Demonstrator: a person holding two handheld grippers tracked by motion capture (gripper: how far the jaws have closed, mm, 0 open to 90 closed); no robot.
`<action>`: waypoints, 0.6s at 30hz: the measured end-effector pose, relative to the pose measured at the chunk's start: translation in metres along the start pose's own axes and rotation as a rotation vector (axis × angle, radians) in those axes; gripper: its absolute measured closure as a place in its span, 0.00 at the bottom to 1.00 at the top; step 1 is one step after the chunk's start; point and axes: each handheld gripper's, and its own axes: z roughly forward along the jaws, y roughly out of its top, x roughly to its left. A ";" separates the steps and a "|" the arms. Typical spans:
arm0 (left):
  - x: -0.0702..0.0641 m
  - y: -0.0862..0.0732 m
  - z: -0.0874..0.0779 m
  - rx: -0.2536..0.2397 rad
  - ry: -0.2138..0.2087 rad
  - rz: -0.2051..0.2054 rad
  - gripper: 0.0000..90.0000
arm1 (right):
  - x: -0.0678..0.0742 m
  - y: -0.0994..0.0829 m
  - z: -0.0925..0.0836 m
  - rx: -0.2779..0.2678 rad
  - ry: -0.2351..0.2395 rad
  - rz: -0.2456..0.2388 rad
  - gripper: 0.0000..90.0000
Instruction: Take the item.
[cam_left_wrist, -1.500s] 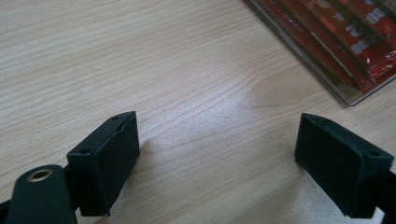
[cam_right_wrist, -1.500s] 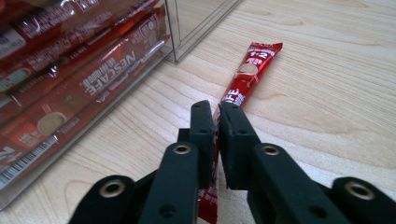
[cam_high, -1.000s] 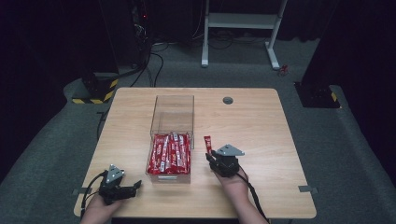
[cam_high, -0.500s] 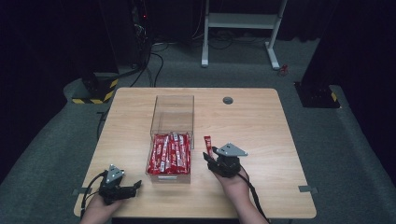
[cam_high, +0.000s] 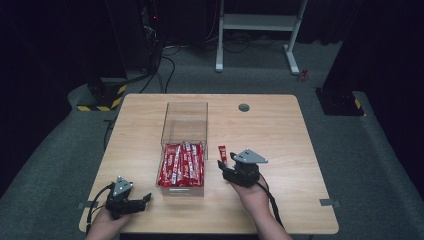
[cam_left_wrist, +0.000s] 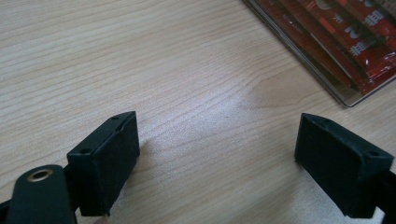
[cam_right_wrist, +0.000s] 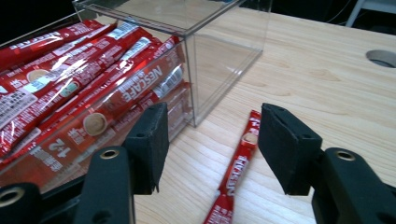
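Resting flat beside the clear box (cam_right_wrist: 224, 51), coffee stick (cam_right_wrist: 238, 165) beneath just-opening right tool (cam_right_wrist: 212, 144); left tool (cam_left_wrist: 217, 154) apart.

Bench (cam_high: 300, 150): light wood top, round cable hole (cam_high: 244, 107) near far edge. Clear box (cam_high: 184, 145) of red sachets at centre. Single red sachet (cam_high: 222, 154) lying flat just beside the box's right side.

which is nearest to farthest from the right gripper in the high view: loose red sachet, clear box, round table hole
From the right gripper:
1. Loose red sachet, on the table right at its jaws.
2. Clear box, to its left.
3. Round table hole, near the far edge.
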 end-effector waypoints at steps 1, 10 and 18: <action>0.000 0.000 0.000 0.002 0.000 0.003 0.16 | -0.001 0.000 -0.001 0.002 -0.001 -0.004 0.47; 0.000 0.000 0.000 0.002 0.000 0.003 0.16 | -0.017 -0.013 -0.012 0.018 -0.031 0.009 0.43; 0.000 0.000 0.000 0.002 0.005 0.007 0.16 | -0.030 -0.024 -0.022 0.028 -0.040 0.024 0.41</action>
